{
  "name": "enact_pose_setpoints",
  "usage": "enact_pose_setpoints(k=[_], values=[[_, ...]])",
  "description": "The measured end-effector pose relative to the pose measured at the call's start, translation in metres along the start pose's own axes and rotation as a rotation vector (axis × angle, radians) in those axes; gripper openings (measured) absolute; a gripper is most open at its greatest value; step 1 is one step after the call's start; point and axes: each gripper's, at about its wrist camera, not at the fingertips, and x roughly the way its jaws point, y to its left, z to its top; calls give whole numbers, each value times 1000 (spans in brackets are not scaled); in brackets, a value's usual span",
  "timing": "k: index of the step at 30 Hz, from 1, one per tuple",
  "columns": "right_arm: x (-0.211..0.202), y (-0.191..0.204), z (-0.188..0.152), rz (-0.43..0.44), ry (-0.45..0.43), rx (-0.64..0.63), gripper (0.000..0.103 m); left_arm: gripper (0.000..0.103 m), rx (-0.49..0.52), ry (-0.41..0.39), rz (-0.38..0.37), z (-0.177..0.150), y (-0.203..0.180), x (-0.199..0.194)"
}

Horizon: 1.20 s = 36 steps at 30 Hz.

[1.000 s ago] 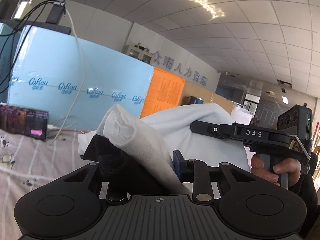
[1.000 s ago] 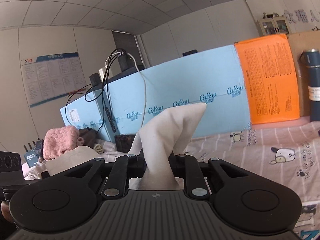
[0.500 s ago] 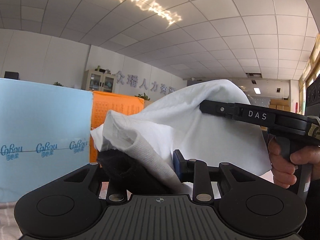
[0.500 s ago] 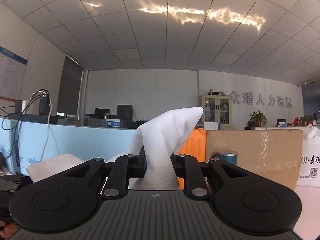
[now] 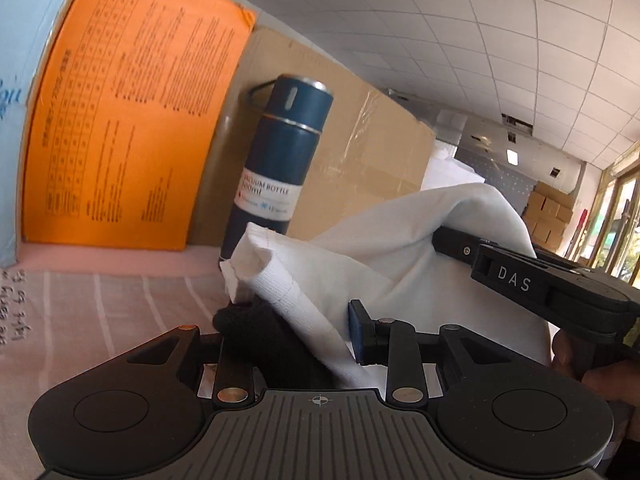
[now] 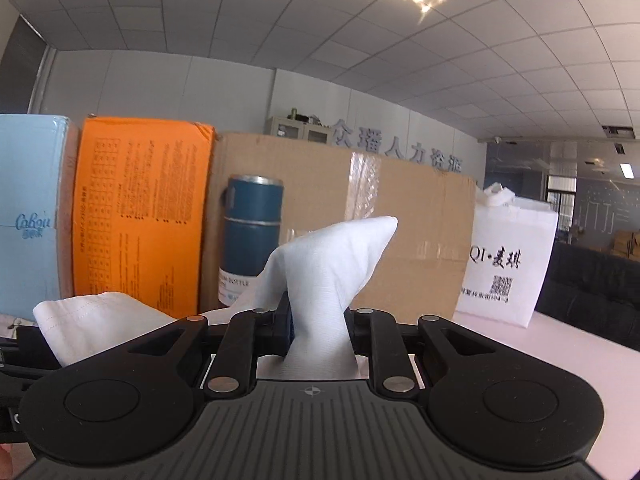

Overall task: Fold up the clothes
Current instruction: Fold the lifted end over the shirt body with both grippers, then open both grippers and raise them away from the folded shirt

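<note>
Far left stands a light blue foam board (image 6: 30, 216) with printed lettering; next to it an orange printed sheet (image 5: 120, 120) leans upright. To the right of that a dark blue vacuum bottle (image 5: 280, 152) stands upright against a taped cardboard box (image 6: 400, 232), on a pink patterned bedsheet (image 5: 100, 312). Right of the box sits a white tote bag (image 6: 508, 264) with black characters and a QR code. The white garment (image 5: 400, 264) is lifted off the surface and stretched between the two tools. The left gripper (image 5: 296, 328) is clamped on a bunched hemmed edge of it together with something dark and soft, which I cannot identify; the jaws stand only narrowly apart, filled by the fabric. From the left wrist view the right-hand tool shows side-on, marked DAS, with the cloth draped over its nose and a hand (image 5: 592, 372) on its grip at the frame's right edge. The right gripper (image 6: 320, 332) is pinched nearly closed on a twisted corner of the garment, which rises in a peak above the jaws. Office ceiling tiles (image 6: 360, 40) overhead.
</note>
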Motion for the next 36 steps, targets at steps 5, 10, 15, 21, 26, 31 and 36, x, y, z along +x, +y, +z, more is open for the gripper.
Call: enact_pose_setpoints(k=[5, 10, 15, 21, 26, 31, 36], values=[[31, -6, -18, -79, 162, 17, 21, 57, -76, 63, 51, -1, 19, -7], [34, -17, -31, -134, 241, 39, 43, 83, 25, 99, 236, 0, 18, -10], [47, -19, -43, -200, 331, 37, 77, 88, 68, 155, 286, 0, 22, -9], [50, -23, -45, -185, 348, 59, 88, 95, 70, 53, 297, 9, 20, -47], [48, -49, -46, -42, 340, 227, 100, 97, 127, -7, 263, 8, 12, -104], [20, -55, -36, -24, 181, 324, 101, 103, 216, -88, 285, 8, 5, -167], [-49, -37, -5, -72, -9, 352, 103, 103, 232, -198, 287, 29, 1, -221]])
